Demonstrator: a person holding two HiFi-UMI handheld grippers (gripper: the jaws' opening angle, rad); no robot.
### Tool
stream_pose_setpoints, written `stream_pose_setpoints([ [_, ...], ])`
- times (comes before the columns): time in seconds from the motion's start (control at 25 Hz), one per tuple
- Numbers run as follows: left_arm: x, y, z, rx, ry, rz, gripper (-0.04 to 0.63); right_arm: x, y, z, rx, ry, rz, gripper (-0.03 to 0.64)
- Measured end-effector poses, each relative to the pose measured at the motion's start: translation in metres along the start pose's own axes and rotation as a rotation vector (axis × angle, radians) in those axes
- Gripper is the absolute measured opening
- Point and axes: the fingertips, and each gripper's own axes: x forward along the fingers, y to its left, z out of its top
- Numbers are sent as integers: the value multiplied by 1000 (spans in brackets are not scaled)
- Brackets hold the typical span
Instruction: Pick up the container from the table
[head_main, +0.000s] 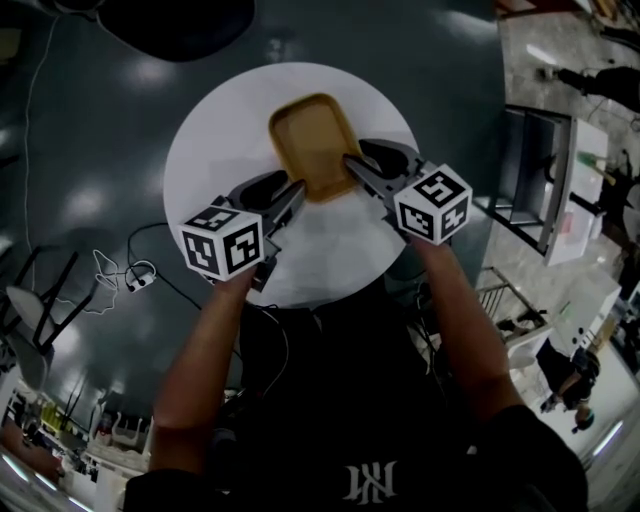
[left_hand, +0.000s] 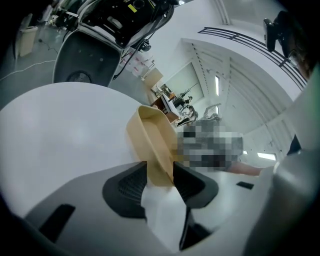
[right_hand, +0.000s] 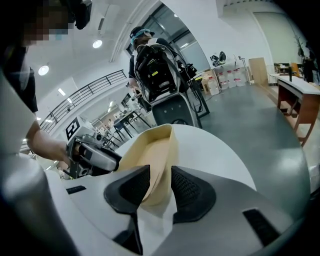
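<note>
The left gripper has its jaws close together on the near rim of the tan, shallow plastic container with round corners. The rim fills the gap, and the dark pads look like they press it from both sides. The right gripper does the same thing to its own bit of rim.

Seen from the head view, the left gripper bites the container at about 7 o'clock and the right gripper at about 4 o'clock. The container lies on the round white desk, a little toward 12 o'clock from the middle.

What could go wrong? Both bites are small and sit only on the edge nearest the person. The far end at 12 o'clock has nothing holding it, so it may droop when lifted and the rim could slip out of the jaws. If one hand goes up faster than the other, the container could twist and pop free. Squeezing too hard might bend the thin wall. A dropped container could skid across the smooth desk — maybe right off it.
</note>
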Motion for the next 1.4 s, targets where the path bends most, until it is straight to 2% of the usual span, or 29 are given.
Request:
stream_pose_setpoints([
  [0.36, 2, -2, 2, -30, -23, -21, 106, 4, 3, -2, 13, -7, -3, 120],
  [0.6, 2, -2, 2, -100, -30, -36, 95, 3, 3, -3, 39, -8, -17, 107],
  [0.88, -4, -10, 11, -98, -26, -61, 86, -1, 2, 2, 59, -4, -51, 69],
  [1.4, -46, -21, 40, -83, -73, -91, 80, -7, 34, 47, 35, -54, -77, 66],
])
